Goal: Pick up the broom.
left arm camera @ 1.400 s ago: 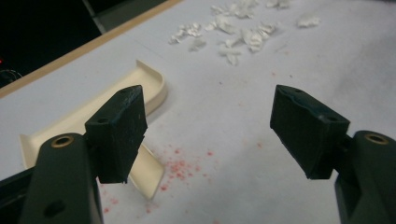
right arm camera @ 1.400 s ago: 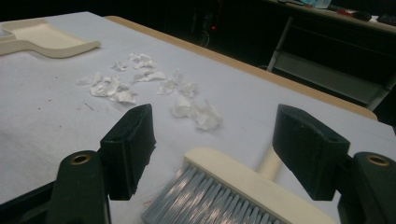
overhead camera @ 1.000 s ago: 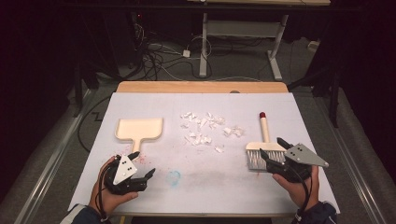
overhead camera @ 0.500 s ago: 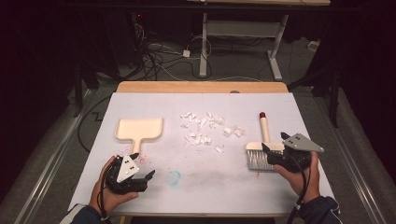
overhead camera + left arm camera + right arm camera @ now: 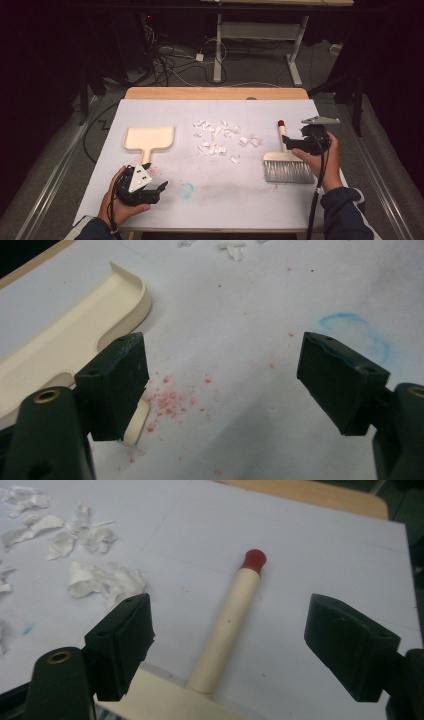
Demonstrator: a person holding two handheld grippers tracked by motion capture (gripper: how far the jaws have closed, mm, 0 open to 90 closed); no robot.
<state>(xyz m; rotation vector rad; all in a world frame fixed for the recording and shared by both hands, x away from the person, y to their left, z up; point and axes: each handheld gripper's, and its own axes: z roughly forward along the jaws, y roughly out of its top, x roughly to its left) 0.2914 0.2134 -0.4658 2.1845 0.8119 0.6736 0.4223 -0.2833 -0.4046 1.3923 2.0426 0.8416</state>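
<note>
A brush lies on the white table sheet at the right, its cream handle with a red tip pointing away from me and its grey bristles toward me. My right gripper hovers at the handle. In the right gripper view, the handle runs up between the right gripper's jaws, which have just been opening and stand wide without touching it. A cream dustpan lies at the left. My left gripper rests open just below the dustpan, nothing between the jaws. The dustpan's handle end peeks from behind one jaw of the left gripper.
Several torn white paper scraps are scattered mid-table between dustpan and brush, also seen in the right gripper view as scraps. A blue ring mark and red specks stain the sheet. The wooden table edge lies at the far side.
My right hand has moved away from me, from beside the brush head up to the handle. The left hand has stayed put.
</note>
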